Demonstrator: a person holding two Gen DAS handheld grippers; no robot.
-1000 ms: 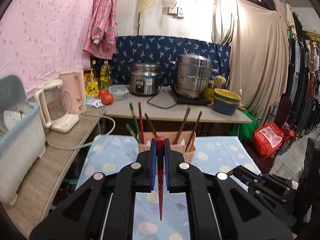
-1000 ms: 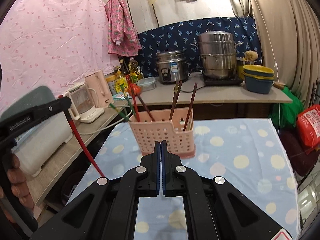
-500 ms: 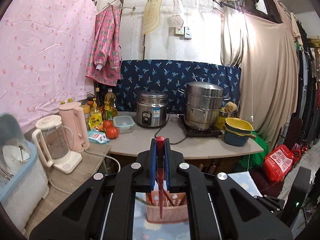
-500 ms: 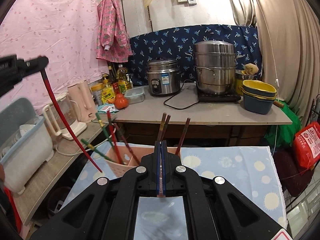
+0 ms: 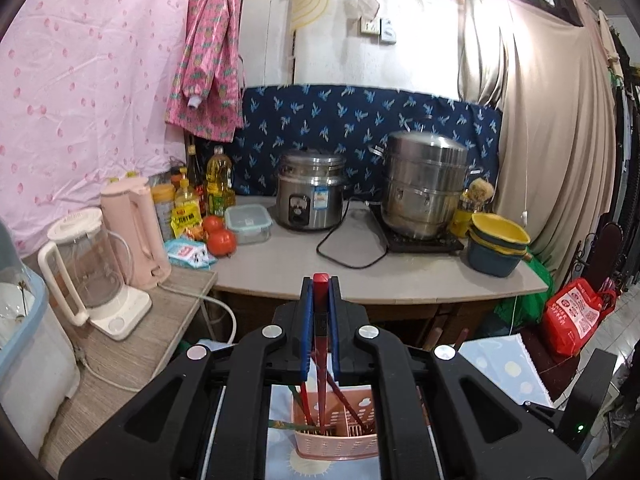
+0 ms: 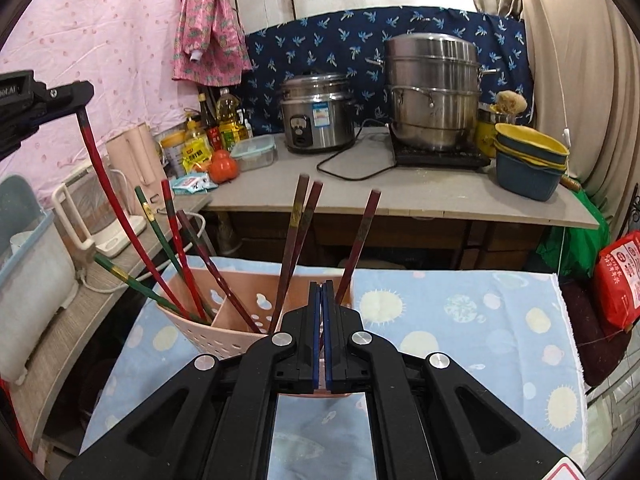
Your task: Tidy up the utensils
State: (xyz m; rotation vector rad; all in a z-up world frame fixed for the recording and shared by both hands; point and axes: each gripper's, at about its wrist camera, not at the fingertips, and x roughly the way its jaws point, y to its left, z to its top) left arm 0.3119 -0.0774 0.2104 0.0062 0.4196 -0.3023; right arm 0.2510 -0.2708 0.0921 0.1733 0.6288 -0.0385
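Right wrist — seven chopsticks (image 6: 298, 248), one basket (image 6: 224, 332).

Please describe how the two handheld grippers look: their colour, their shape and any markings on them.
Both the left gripper and the right gripper are matte black plastic, with angular linkage arms joined by round silver bolts. Their narrow fingers carry blue pads. The right gripper has a red and white sticker at its lower corner. In the right wrist view, the left gripper's body bears pale lettering, unreadable.

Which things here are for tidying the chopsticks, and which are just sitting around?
For the job:
- red chopstick clamped in the left gripper
- pink basket
- chopsticks already in it
- right gripper, shut and empty

Just sitting around:
- rice cooker
- steamer pot
- tomatoes
- kettle
- bowls
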